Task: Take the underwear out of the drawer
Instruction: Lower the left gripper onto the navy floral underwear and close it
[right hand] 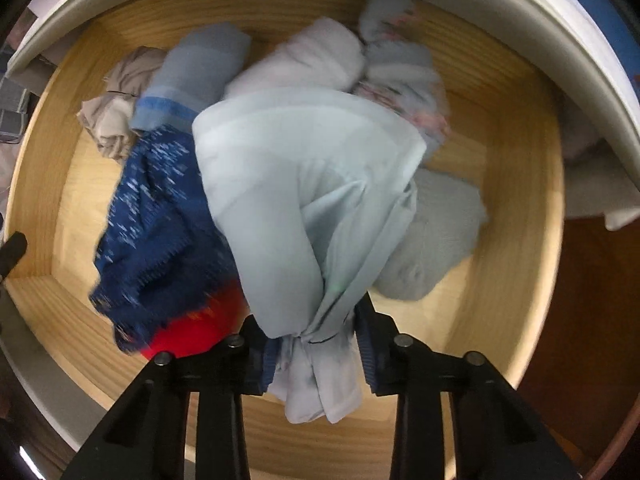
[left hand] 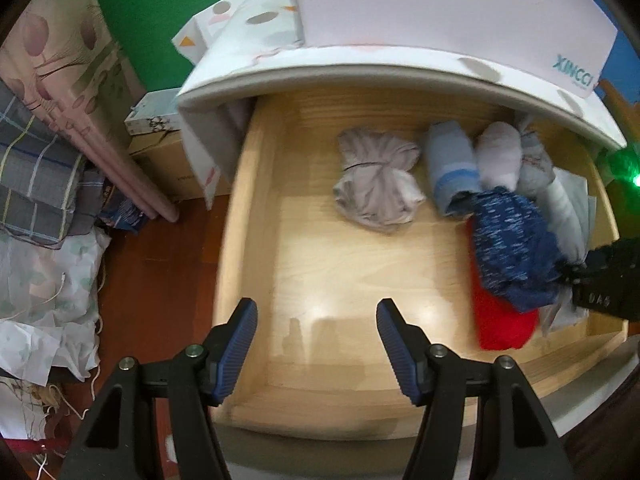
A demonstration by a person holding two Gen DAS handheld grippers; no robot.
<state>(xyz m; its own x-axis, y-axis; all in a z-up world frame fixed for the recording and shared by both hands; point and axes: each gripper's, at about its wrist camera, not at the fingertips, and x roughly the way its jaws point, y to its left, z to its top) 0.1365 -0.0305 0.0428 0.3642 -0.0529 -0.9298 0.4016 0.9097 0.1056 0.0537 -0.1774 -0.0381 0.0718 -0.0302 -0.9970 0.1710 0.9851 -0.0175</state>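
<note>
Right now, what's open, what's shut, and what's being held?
Drawer: pulled open.
Left gripper: open, empty, over the bare drawer floor.
Right gripper: fingers shut on the pale blue bundle.
Pale blue bundle: tied, pinched at its knot.
Grey bundle: tied, lying loose.
</note>
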